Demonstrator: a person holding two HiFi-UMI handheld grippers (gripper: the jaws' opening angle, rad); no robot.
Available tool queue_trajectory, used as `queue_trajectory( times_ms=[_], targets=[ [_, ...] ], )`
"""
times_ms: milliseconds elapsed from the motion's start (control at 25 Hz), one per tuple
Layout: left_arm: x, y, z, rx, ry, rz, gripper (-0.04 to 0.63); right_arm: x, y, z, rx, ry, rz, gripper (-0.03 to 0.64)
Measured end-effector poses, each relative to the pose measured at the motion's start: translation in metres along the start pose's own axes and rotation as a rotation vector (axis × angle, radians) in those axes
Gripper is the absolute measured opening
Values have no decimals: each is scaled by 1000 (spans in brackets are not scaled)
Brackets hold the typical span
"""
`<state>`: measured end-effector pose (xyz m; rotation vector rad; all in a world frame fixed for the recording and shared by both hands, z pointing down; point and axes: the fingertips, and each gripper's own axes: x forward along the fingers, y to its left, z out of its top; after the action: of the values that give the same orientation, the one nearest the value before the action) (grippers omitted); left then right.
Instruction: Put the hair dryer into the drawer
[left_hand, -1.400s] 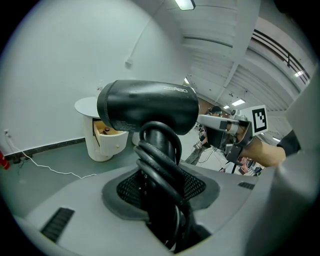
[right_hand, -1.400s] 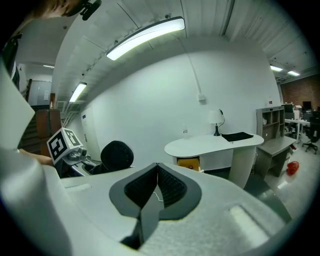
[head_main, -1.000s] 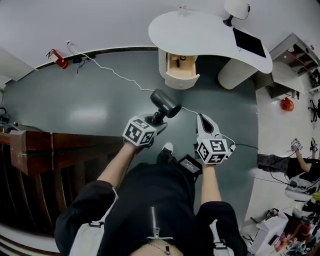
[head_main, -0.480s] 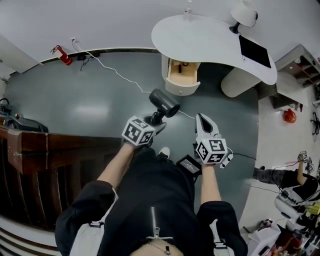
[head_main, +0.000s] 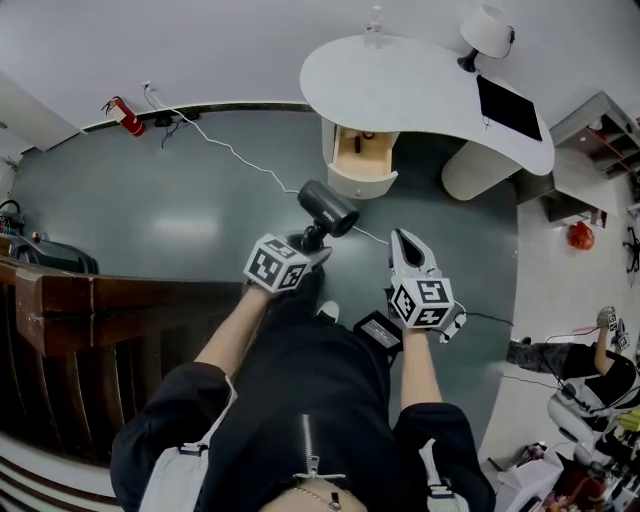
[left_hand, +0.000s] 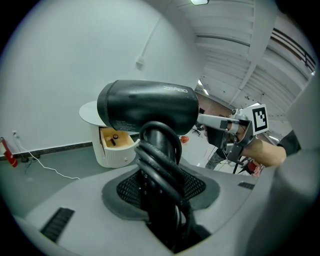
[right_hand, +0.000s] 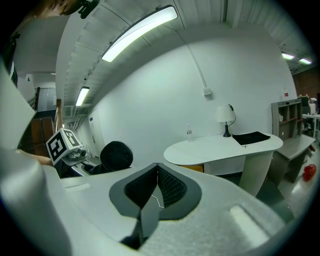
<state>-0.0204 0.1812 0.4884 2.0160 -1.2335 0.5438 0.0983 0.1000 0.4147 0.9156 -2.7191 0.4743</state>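
Note:
A black hair dryer (head_main: 327, 207) stands up out of my left gripper (head_main: 300, 250), which is shut on its handle with the cord wound round it. In the left gripper view the hair dryer (left_hand: 147, 107) fills the middle, barrel crosswise. The open drawer (head_main: 364, 158) with a wooden inside hangs out of the white cabinet under the curved white desk (head_main: 420, 80), ahead of both grippers; the drawer (left_hand: 116, 139) holds a small dark item. My right gripper (head_main: 403, 245) is shut with nothing in it, to the right of the dryer; its pads (right_hand: 158, 187) meet.
A white cable (head_main: 230, 148) runs across the grey floor from the wall to the desk. A lamp (head_main: 487, 30) and a black pad (head_main: 508, 98) sit on the desk. A dark wooden railing (head_main: 100, 300) is at the left. Shelves (head_main: 600, 130) stand at the right.
The desk and drawer have shifted slightly in view as the person steps; both grippers keep their hold and spacing, a little closer to the drawer than a second ago.

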Motion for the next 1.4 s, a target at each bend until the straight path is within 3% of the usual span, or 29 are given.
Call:
queue_trajectory(
  times_ms=[520,1000,1400],
  targets=[
    [41,35,45,28,17,-44,184,47,-37,21,-6,8,-36,3],
    [74,104,109,68,66,-91,184,133,-69,64,5,16,-77,3],
    [99,153,137,98,101,-138,184,187,-86,76,18,31,-127,3]
  ],
)
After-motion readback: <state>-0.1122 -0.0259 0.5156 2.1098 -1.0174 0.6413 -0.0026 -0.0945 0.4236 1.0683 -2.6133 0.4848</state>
